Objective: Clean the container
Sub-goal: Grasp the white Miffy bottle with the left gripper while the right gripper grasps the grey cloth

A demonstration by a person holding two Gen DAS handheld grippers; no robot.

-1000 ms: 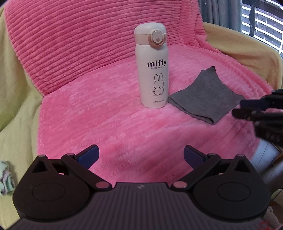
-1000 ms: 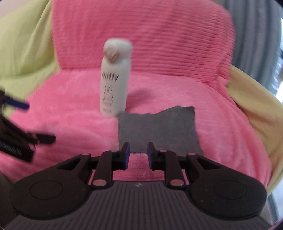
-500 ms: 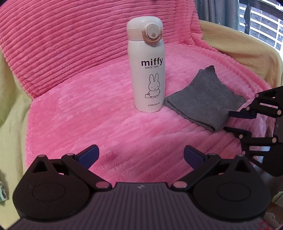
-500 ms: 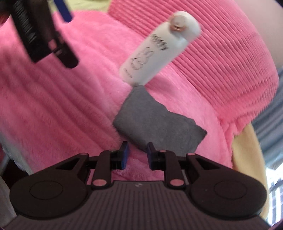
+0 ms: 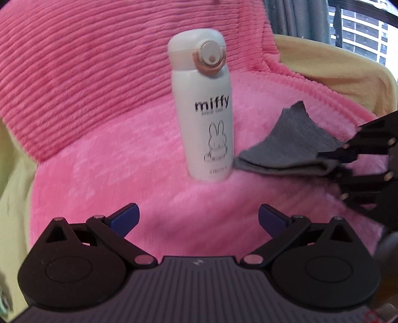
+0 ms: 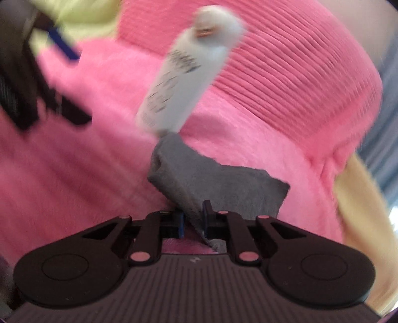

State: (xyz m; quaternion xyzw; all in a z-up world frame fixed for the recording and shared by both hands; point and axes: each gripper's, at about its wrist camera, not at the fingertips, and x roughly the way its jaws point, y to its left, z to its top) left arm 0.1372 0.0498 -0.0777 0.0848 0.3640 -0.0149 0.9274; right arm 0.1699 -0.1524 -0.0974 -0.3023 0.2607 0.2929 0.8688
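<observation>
Pink plush blanket [image 5: 104, 154] covered the seat and back of a yellow armchair [image 5: 330, 64], and a white bottle [image 5: 202, 109] stood upright on the seat. It bore the word "miffy" and a rabbit drawing, and its lid had a round tan latch facing the left camera. A grey cloth [image 5: 291, 146] lay on the blanket just to the right of the bottle, its near corner touching or almost touching the bottle's base.

The left hand-held gripper [image 5: 199, 216] was level and low over the front of the seat, aimed at the bottle, well short of it. Its blue-tipped fingers [image 5: 124, 215] were spread wide with nothing between them.

The right hand-held gripper [image 6: 193, 220] came in from the right side, rolled so that the bottle [image 6: 185, 79] looked tilted in its own blurred view. Its fingers were drawn narrow and pinched the near edge of the cloth [image 6: 223, 183], a fold of fabric rising between the pads. From the left view, the right hand-held gripper [image 5: 334, 161] showed at the right edge, its tips at the cloth's right edge, which was bunched there.

A grey curtain [image 5: 298, 17] and a window [image 5: 360, 24] lay behind the chair.
</observation>
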